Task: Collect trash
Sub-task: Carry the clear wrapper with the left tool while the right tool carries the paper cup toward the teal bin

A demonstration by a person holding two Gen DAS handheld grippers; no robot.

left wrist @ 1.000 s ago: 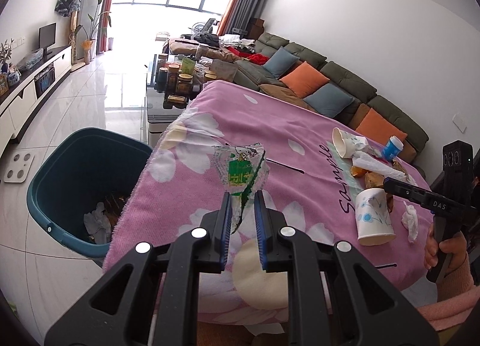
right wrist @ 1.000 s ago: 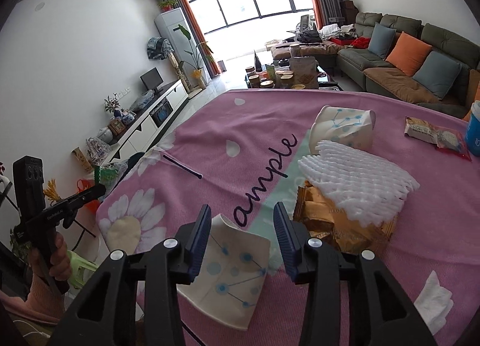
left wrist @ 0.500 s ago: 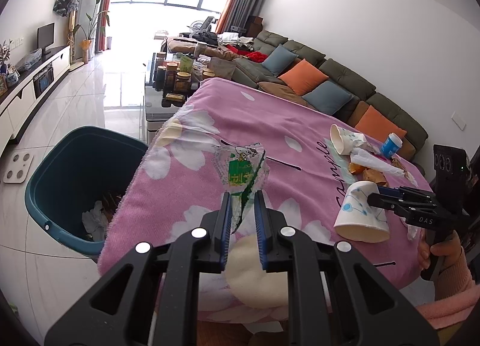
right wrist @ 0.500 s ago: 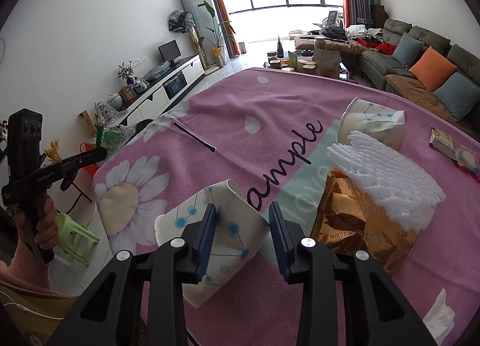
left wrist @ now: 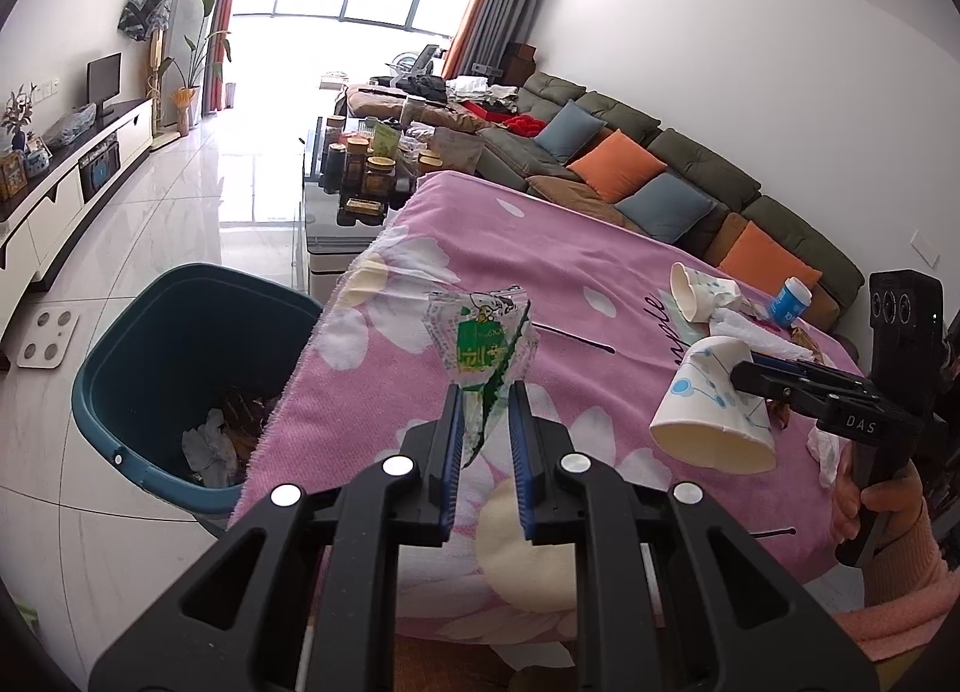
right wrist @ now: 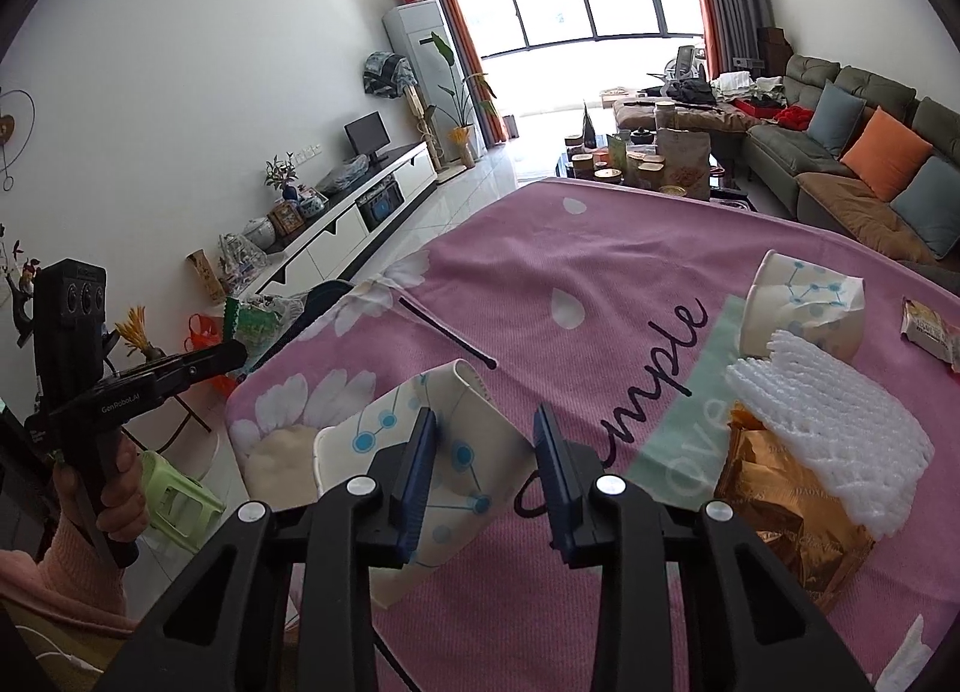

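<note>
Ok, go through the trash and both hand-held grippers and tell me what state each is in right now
Left hand-held gripper: shut on the crinkled green-and-clear plastic wrapper, held off the table.
Right hand-held gripper: jaws have just been closing, gripping the white paper cup with blue dots, which is lifted and tilted.
Second white paper cup: crushed, on its side.
Teal plastic bin: open, partly filled.

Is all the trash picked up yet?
Not yet. Some scraps already lie in the teal plastic bin. The left gripper holds a green-printed wrapper; the right gripper holds a white paper cup. A second cup, white foam netting and gold wrapper remain.
</note>
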